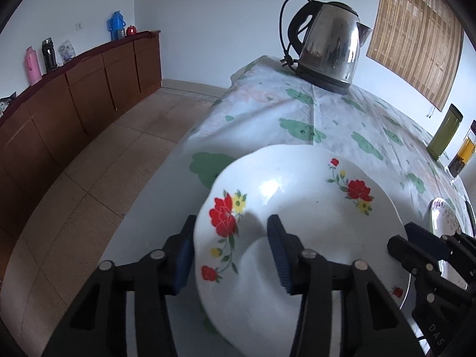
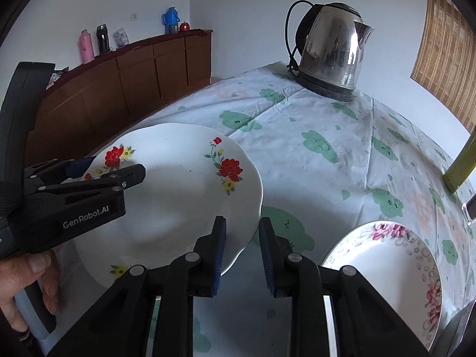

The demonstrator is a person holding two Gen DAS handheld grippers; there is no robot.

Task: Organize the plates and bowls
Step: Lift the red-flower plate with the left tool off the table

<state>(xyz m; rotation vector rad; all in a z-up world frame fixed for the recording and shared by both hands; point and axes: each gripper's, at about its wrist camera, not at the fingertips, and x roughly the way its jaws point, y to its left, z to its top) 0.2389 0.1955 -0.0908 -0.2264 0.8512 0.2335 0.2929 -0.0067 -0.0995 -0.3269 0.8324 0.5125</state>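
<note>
A white plate with red flowers [image 1: 309, 217] is tilted above the table; it also shows in the right wrist view [image 2: 175, 190]. My left gripper [image 1: 230, 253] straddles the plate's near left rim, one finger under it and one on top, and holds it up. It also shows at the left of the right wrist view [image 2: 119, 172]. My right gripper [image 2: 241, 250] is open, its jaws on either side of the plate's right rim, not closed on it. A second plate with pink flowers [image 2: 395, 261] lies flat on the table to the right.
A steel electric kettle [image 1: 330, 44] stands at the table's far end. The table has a white cloth with green patterns [image 2: 312, 154]. A green tin [image 1: 444, 132] and a glass jar [image 1: 464, 151] stand at the right edge. A brown cabinet [image 1: 74, 98] lines the left wall.
</note>
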